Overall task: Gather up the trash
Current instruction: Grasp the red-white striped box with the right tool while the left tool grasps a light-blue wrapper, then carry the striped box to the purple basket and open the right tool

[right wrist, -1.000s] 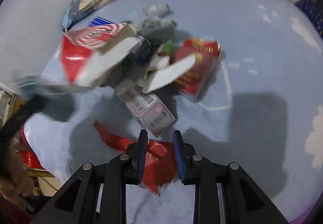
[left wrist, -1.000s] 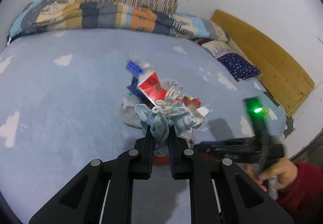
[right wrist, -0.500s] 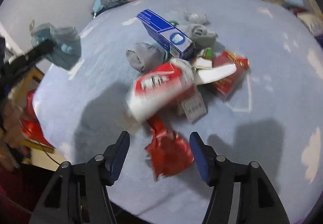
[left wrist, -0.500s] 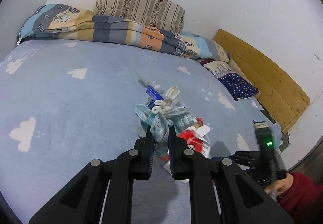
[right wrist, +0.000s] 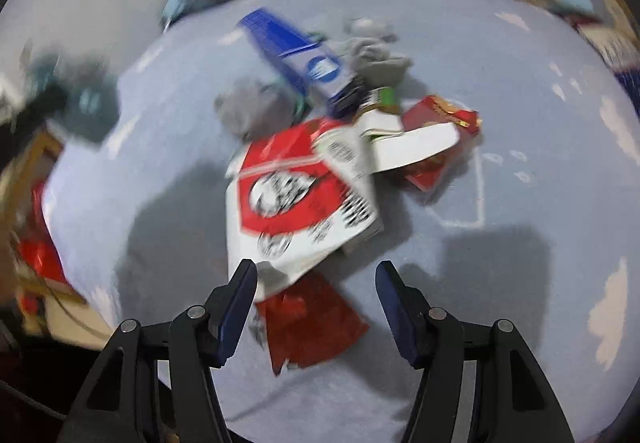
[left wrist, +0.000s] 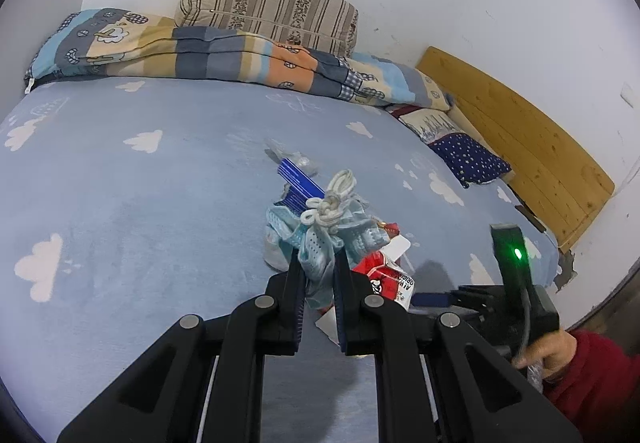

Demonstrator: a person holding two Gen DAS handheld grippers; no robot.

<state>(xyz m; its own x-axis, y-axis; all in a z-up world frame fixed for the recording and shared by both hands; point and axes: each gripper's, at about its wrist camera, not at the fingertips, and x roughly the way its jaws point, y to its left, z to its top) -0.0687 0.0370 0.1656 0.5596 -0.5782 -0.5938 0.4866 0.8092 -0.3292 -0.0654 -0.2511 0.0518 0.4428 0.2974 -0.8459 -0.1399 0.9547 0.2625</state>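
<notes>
The heap of trash (right wrist: 320, 147) is lying on the pale blue bed (right wrist: 520, 103), and its nearest pieces are sitting right in front of my right gripper (right wrist: 316, 279). A red-and-white carton (right wrist: 296, 203) is now resting at the near edge of the heap, tipped over a crumpled red wrapper (right wrist: 316, 327) that a second ago was pinched between these jaws. They have just been opening and are now standing wide, with nothing pressed between the pads; the carton's lower corner and the wrapper are only lying in the gap below. Beyond the carton, the blue box (right wrist: 296, 43) is pointing away to the far left, grey wads (right wrist: 256, 111) are bunching beside it, and a red packet (right wrist: 440, 139) is sitting to the right under a white card flap (right wrist: 416, 143).

My left gripper (left wrist: 318, 263) is squeezing its jaws tight on a blue face mask (left wrist: 320, 239) with its white loops knotted on top, and is holding it up over the heap (no slack in that grip).

I am reading this as the wrapper having been let go rather than collected, so the right side is starting over: it needs a fresh grab, and the carton half covering the wrapper is likely to get in the way. The picture from the right is blurred, so finer contact I cannot tell.
</notes>
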